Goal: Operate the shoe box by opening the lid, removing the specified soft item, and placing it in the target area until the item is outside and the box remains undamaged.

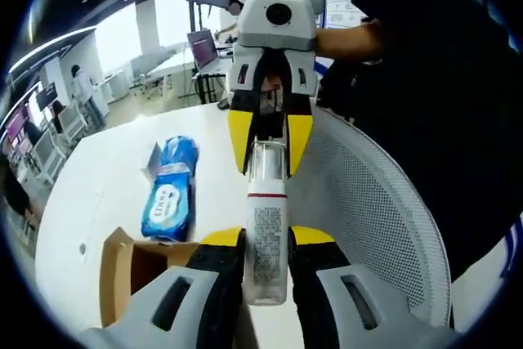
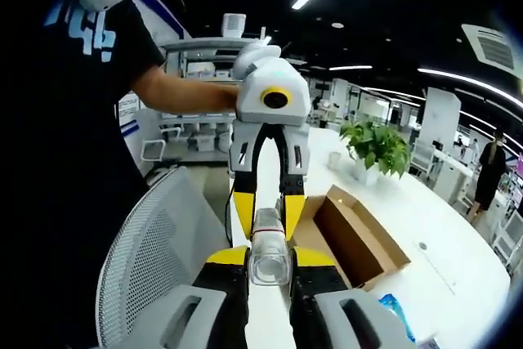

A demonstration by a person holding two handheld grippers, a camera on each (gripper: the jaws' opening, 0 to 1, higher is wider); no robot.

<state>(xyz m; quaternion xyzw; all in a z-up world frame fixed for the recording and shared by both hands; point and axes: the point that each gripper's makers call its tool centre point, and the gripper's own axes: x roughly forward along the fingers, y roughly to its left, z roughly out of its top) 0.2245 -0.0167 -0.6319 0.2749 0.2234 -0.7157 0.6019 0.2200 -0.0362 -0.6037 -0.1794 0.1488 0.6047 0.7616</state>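
A clear plastic bottle (image 1: 266, 226) with a white label and a red stripe hangs in the air between both grippers. My left gripper (image 1: 267, 241) is shut on its body. My right gripper (image 1: 270, 151) comes in from the top and is shut on its far end. In the right gripper view the bottle's clear end (image 2: 270, 263) sits in my right gripper (image 2: 270, 256), with the left gripper (image 2: 268, 212) opposite. The brown shoe box (image 1: 122, 271) (image 2: 351, 239) stands open on the white table (image 1: 98, 177). A blue soft pack (image 1: 170, 194) (image 2: 398, 308) lies on the table beside the box.
A white mesh chair (image 1: 384, 202) (image 2: 147, 259) stands close under the grippers, between the person in a black shirt (image 1: 441, 79) and the table. A potted plant (image 2: 376, 146) stands at the table's far end. Desks and people fill the room behind.
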